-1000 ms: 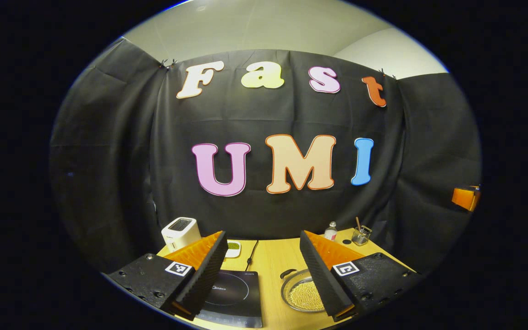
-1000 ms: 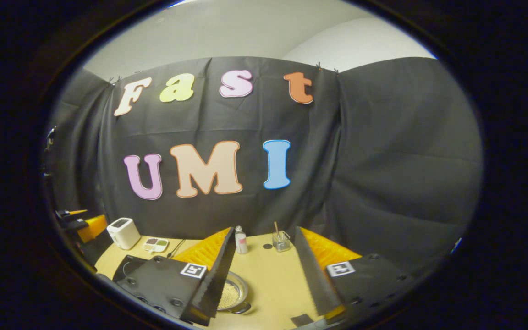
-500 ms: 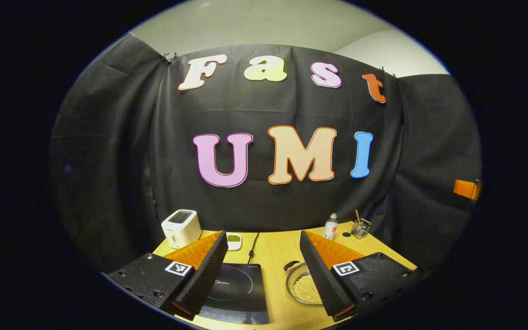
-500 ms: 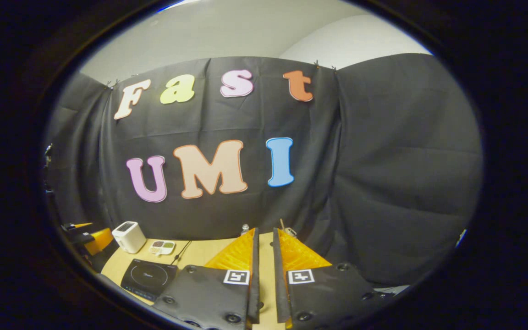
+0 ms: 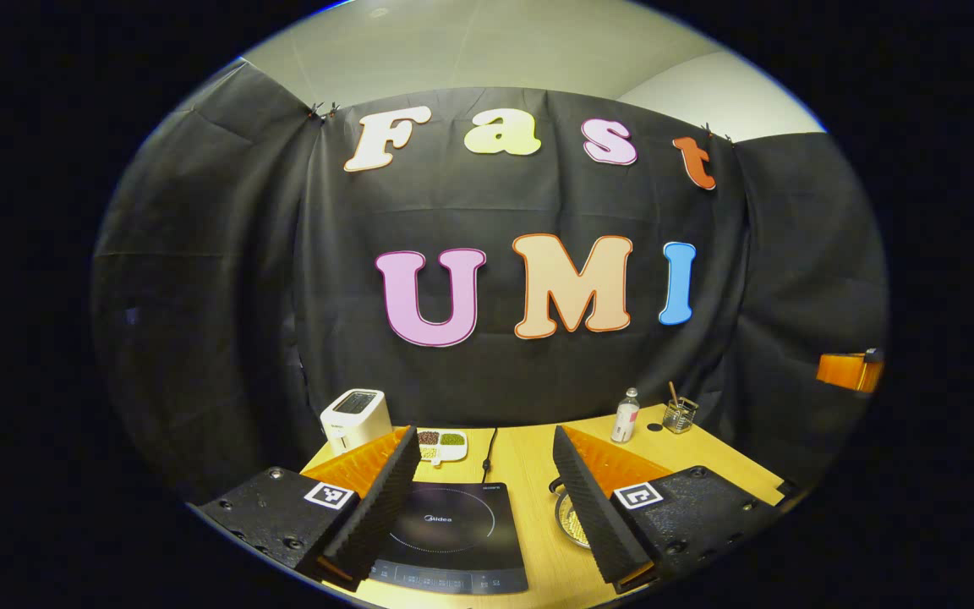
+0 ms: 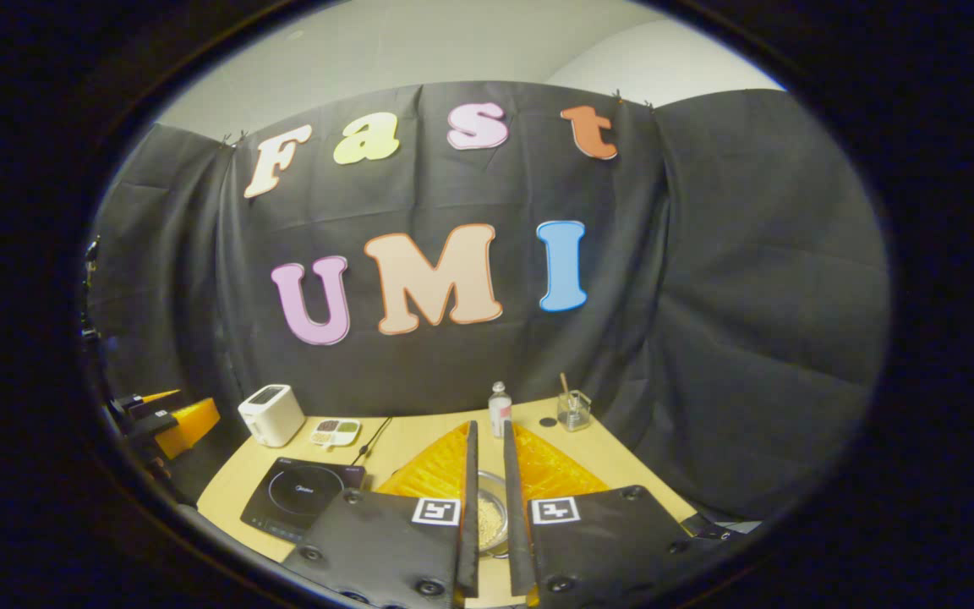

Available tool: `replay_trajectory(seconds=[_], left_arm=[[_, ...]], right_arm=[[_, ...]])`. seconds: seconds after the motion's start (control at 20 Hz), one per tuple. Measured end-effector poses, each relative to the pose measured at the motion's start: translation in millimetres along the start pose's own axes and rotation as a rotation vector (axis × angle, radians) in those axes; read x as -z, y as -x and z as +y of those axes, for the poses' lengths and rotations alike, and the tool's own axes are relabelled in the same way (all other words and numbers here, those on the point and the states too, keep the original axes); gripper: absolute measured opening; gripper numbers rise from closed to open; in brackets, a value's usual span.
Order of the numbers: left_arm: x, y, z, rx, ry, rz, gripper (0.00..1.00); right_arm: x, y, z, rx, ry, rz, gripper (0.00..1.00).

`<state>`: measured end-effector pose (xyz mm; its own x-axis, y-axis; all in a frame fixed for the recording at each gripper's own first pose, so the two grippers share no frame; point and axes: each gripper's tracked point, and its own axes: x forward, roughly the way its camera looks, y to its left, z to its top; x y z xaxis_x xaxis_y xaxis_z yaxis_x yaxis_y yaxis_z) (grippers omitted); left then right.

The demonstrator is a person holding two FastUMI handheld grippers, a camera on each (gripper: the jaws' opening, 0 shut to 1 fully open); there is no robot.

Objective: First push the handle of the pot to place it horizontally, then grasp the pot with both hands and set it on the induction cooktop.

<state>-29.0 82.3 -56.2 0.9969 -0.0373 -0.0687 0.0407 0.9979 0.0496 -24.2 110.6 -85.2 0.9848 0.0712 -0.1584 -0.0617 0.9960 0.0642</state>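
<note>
Right now R gripper (image 6: 487, 507) has jaws nearly shut on nothing, hovering above the pot (image 6: 489, 514), which sits on the tabletop (image 6: 419, 440) at 3 o'clock of the induction cooktop (image 6: 297, 501). L gripper (image 5: 478, 507) is wide open, empty, over cooktop w/ pot at its 4 o'clock. Best drop R tips beside the pot's handle (image 5: 554, 485) and nudge slow and sideways, low, so pot pivots w/o sliding.

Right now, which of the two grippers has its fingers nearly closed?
The right gripper: in its own view only a thin slit separates its fingers, with the pot seen through it. The left gripper stands wide open above the cooktop.
</note>
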Motion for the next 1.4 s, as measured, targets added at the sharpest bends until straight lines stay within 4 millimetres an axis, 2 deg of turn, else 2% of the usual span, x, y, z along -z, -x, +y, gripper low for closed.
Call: replay_trajectory(seconds=[0.1, 0.15, 0.2, 0.3, 0.35, 0.4, 0.45, 0.5, 0.55, 0.6, 0.65, 0.7, 0.75, 0.8, 0.85, 1.0, 1.2, 1.4], left_arm=[[5, 4, 0, 0.002, 0.005, 0.009, 0.93], [6, 5, 0, 0.005, 0.006, 0.013, 0.96], [8, 5, 0, 0.007, 0.005, 0.019, 0.93], [13, 6, 1, 0.008, 0.001, 0.028, 0.96], [15, 7, 1, 0.01, 0.001, 0.031, 0.96], [16, 7, 0, 0.013, 0.002, 0.034, 0.96], [19, 7, -1, 0.016, 0.002, 0.04, 0.93], [20, 7, -1, 0.02, 0.003, 0.043, 0.99], [22, 6, -1, 0.021, 0.003, 0.045, 0.96], [23, 5, -1, 0.021, 0.001, 0.047, 0.96], [25, 2, -1, 0.02, -0.003, 0.051, 0.99], [28, 0, -1, 0.018, -0.01, 0.057, 0.96], [32, -2, -1, 0.015, -0.017, 0.068, 0.96], [37, -6, -2, 0.012, -0.021, 0.08, 0.93], [41, -10, -3, 0.011, -0.023, 0.092, 0.99], [56, -20, -11, 0.008, -0.008, 0.144, 0.94], [61, -33, -22, 0.019, -0.009, 0.167, 0.96], [66, -49, -26, -0.016, -0.023, 0.187, 0.96]], right_arm=[[21, -3, 8, -0.018, -0.011, 0.055, 0.16], [31, -5, 13, -0.027, -0.022, 0.089, 0.16], [45, -7, 17, -0.034, -0.033, 0.125, 0.24], [68, -8, 23, -0.047, -0.049, 0.198, 0.09], [79, -9, 26, -0.052, -0.06, 0.232, 0.1], [92, -9, 28, -0.052, -0.07, 0.267, 0.17], [103, -10, 28, -0.051, -0.082, 0.299, 0.14], [113, -9, 28, -0.053, -0.098, 0.329, 0.12], [122, -9, 28, -0.056, -0.116, 0.359, 0.01], [132, -9, 28, -0.056, -0.131, 0.392, 0.12], [142, -10, 27, -0.054, -0.147, 0.425, 0.0], [153, -11, 25, -0.051, -0.166, 0.462, 0.01], [164, -12, 24, -0.051, -0.193, 0.502, 0.12], [175, -12, 24, -0.052, -0.224, 0.546, 0.12], [188, -11, 24, -0.057, -0.258, 0.595, 0.12], [222, -7, 29, -0.083, -0.382, 0.746, 0.12], [264, -11, 23, -0.064, -0.425, 0.896, 0.13], [292, -21, 22, -0.069, -0.482, 1.007, 0.12]])
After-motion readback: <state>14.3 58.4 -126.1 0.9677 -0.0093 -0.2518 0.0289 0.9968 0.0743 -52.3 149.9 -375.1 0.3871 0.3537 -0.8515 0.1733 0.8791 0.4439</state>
